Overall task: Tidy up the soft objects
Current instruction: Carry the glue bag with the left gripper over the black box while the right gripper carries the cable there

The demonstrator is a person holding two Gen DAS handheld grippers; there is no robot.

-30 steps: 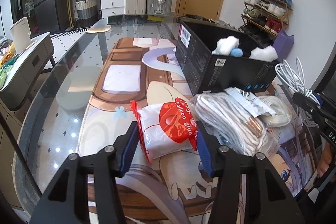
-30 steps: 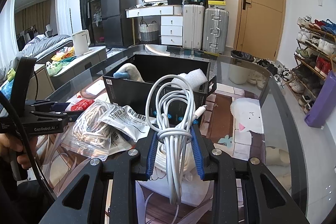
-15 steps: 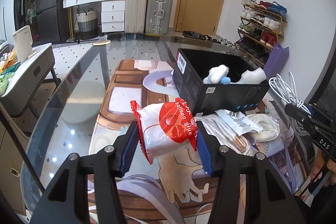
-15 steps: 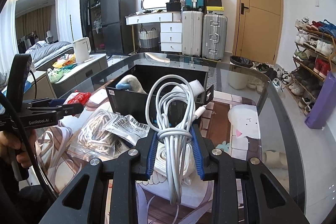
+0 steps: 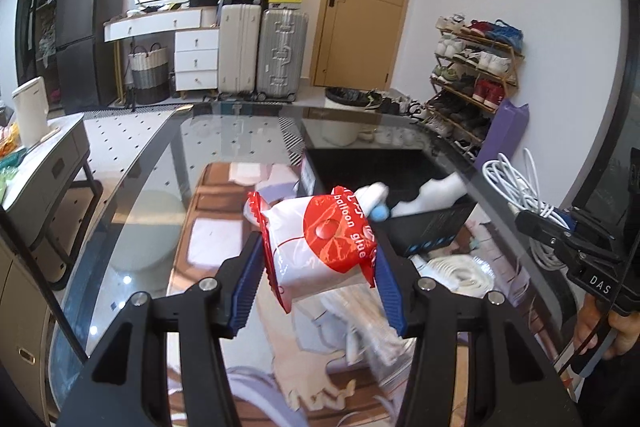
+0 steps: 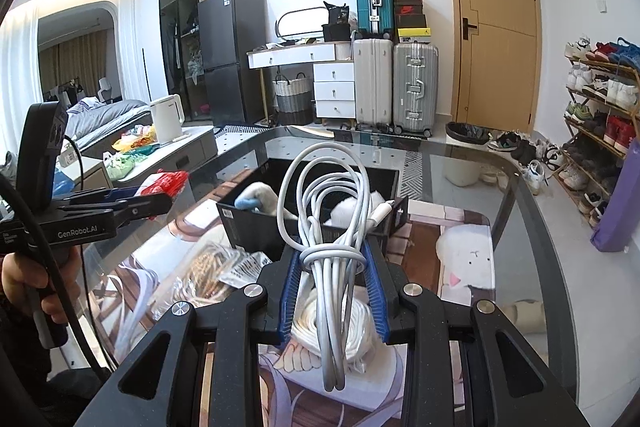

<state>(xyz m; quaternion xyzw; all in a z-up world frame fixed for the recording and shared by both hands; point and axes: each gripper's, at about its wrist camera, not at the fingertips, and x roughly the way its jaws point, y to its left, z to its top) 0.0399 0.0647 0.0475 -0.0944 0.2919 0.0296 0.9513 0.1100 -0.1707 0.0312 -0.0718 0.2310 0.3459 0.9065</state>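
My left gripper [image 5: 318,277] is shut on a white and red bag [image 5: 320,245] printed "balloon glue", held in the air above the table. My right gripper [image 6: 333,283] is shut on a coiled white cable [image 6: 330,227], also lifted; the same cable [image 5: 520,187] shows at the right of the left wrist view. Beyond both stands an open black box [image 6: 264,227] with white and blue soft items [image 5: 378,201] inside. The left gripper with its red bag [image 6: 166,183] appears at the left of the right wrist view.
Clear bags of white rope [image 6: 208,271] and a white rope coil [image 5: 460,273] lie on the glass table [image 5: 132,187] over a printed mat. A hand [image 6: 28,283] grips the left tool. Suitcases [image 5: 264,55], a shoe rack [image 5: 476,67] and a side cabinet [image 5: 44,155] stand around.
Both grippers have risen with their loads. The balloon glue bag came up off the table, and the box and rope bags now sit lower and farther in both views.
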